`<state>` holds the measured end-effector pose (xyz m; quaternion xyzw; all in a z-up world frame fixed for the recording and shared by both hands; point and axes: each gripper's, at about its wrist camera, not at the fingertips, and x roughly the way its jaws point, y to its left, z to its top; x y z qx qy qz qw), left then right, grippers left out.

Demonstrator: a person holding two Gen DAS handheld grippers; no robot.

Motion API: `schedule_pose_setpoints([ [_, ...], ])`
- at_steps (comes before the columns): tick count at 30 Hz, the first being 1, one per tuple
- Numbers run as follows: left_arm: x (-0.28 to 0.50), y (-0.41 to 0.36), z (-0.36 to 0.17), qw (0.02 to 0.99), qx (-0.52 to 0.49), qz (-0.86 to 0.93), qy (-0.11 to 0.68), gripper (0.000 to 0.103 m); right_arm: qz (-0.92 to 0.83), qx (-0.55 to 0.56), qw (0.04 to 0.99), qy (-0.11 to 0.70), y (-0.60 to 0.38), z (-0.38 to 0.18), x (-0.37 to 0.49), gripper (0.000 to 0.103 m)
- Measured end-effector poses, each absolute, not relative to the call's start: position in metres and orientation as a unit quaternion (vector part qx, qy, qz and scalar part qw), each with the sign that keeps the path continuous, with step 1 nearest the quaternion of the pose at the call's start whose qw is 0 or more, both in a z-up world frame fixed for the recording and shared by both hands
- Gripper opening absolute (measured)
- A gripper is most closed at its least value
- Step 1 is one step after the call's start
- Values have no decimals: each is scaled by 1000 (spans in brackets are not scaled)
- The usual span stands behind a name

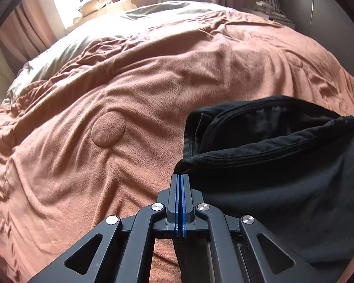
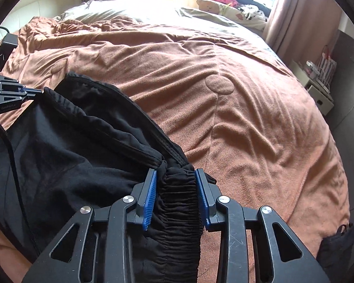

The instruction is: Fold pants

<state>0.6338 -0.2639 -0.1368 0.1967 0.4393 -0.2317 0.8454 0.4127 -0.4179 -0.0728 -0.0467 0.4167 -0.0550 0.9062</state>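
Note:
Black pants lie on the near side of the bed with the waist opening held up and gaping. My right gripper is shut on the gathered elastic waistband, a blue pad pressing on each side. My left gripper has its blue pads together, and a thin edge of the pants runs into its tip. In the right wrist view the left gripper meets the far corner of the waistband. The legs of the pants are out of sight below both views.
A rumpled brown blanket covers the bed. Pillows and plush toys are piled at the head under a bright window. A white bedside unit stands at the right. A dark item hangs at the bed's near right edge.

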Motion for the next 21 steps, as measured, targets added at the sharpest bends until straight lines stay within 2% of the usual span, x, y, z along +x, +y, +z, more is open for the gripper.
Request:
schedule_pose_setpoints([
  [6, 635, -280, -104, 866, 203, -220, 400, 1, -74, -34, 916, 392, -422, -54, 401, 29],
  [11, 659, -297, -100, 872, 201, -214, 392, 1, -94, -29, 914, 395, -430, -56, 412, 29],
  [19, 690, -323, -137, 862, 220, -188, 415, 3, -135, -33, 904, 405, -440, -78, 446, 29],
  [21, 694, -324, -151, 855, 243, -166, 428, 4, -172, -60, 898, 400, -439, -87, 454, 33],
])
